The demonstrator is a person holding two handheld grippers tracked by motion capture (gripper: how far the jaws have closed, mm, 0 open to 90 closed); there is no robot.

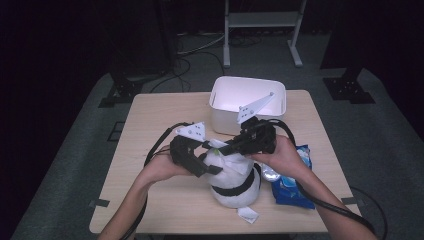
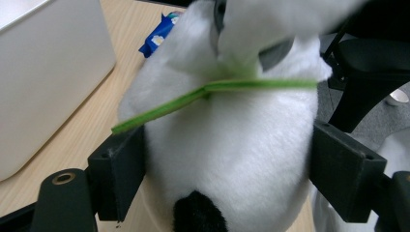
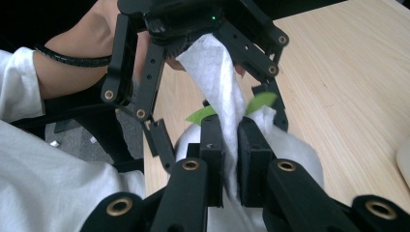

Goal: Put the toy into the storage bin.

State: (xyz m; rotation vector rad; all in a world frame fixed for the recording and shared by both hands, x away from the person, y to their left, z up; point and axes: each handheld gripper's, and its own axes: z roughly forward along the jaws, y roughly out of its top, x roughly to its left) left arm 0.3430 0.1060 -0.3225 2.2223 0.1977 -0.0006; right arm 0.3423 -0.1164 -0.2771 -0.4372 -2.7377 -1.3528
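The plush panda (image 1: pixel 234 182) sits near the front edge of the wooden counter (image 1: pixel 160 120), white with a black band around its middle, and both claws are on it. The left claw (image 1: pixel 210 167) has its jaws standing apart on either side of the panda's white body; in the left gripper view the two pads (image 2: pixel 118 171) flank the fur closely, though I cannot tell if they press in. A thin green strip (image 2: pixel 212 92) runs across the toy just above those jaws.

The right claw (image 1: pixel 227 148) comes in from the other side, its jaws drawn narrow and pinched on a piece of white cloth (image 3: pixel 220 92) that rises from the panda's top; the cloth runs up between the pads (image 3: pixel 212 145) toward the left claw beyond.

Behind the toy stands a white bin (image 1: pixel 247 102), and just to the right of the panda lies a blue packet (image 1: pixel 292 187) under the person's right forearm. A small white tag (image 1: pixel 248 214) lies at the panda's foot.
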